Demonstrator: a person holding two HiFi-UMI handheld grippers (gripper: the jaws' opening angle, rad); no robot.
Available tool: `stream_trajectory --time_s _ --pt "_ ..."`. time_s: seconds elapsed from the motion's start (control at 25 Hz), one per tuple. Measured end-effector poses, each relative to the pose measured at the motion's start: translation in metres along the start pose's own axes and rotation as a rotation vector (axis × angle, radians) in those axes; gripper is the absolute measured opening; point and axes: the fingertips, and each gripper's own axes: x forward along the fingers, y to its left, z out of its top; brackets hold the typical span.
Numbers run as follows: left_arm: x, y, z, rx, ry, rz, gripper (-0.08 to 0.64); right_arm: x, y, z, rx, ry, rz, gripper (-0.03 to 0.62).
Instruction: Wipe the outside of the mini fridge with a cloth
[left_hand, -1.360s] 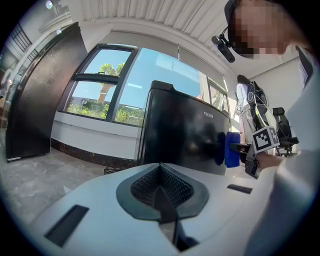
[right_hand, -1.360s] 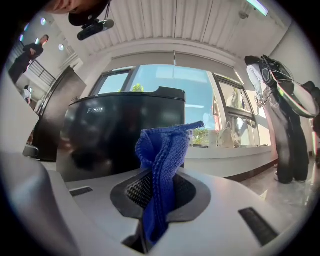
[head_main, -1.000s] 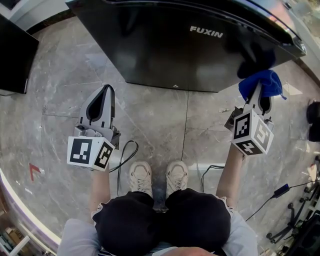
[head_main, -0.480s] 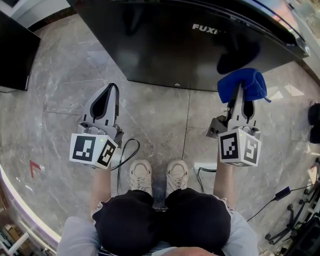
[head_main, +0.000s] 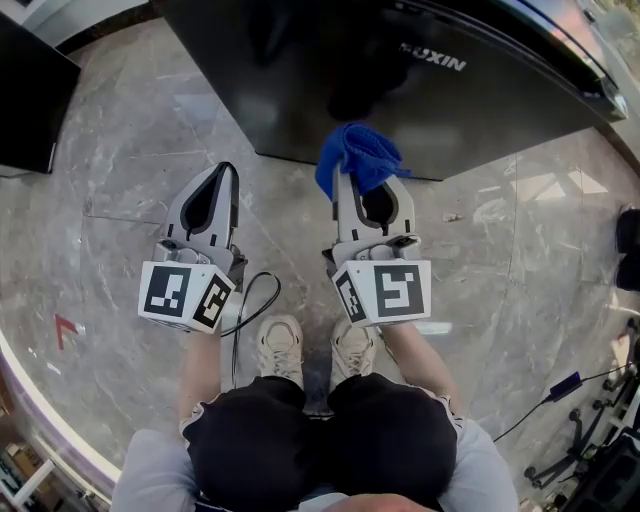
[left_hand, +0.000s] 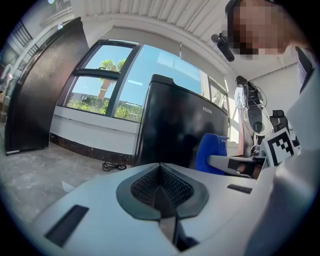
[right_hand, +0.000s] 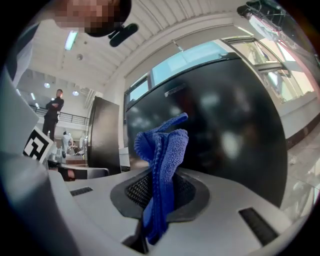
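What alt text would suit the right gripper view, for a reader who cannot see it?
The right gripper is shut on a blue cloth, which stands up between its jaws in front of the black mini fridge.

Grey marble floor (head_main: 120, 210)
The black fridge (head_main: 400, 90) stands on it at the far side; a black cable (head_main: 270, 285) loops beside the person's shoes (head_main: 282, 348); a red mark (head_main: 65, 335) shows at left.
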Motion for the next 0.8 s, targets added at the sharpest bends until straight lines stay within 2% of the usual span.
stream_trajectory --time_s 0.16,0.28,0.4,0.52,0.6,0.8 --pt "-0.001 0.007 -0.003 0.021 0.009 0.018 0.005 0.036 0.045 -0.001 -0.168 -0.106 0.079 0.075" --pt "-0.002 0.012 -0.005 0.018 -0.007 0.024 0.005 0.057 0.075 -0.015 -0.245 -0.064 0.154 0.075" --pt "-0.009 0.020 0.000 0.031 -0.061 0.058 0.005 0.076 0.096 -0.025 -0.266 -0.025 0.186 0.075" --pt "-0.014 0.031 0.004 0.052 -0.100 0.096 0.005 0.092 0.101 -0.034 -0.258 -0.005 0.147 0.075" --pt "-0.015 0.038 0.002 0.052 -0.098 0.107 0.005 0.100 0.100 -0.039 -0.229 0.014 0.123 0.075" --pt "-0.012 0.045 -0.006 0.041 -0.078 0.114 0.005 0.110 0.103 -0.039 -0.241 0.009 0.117 0.075"
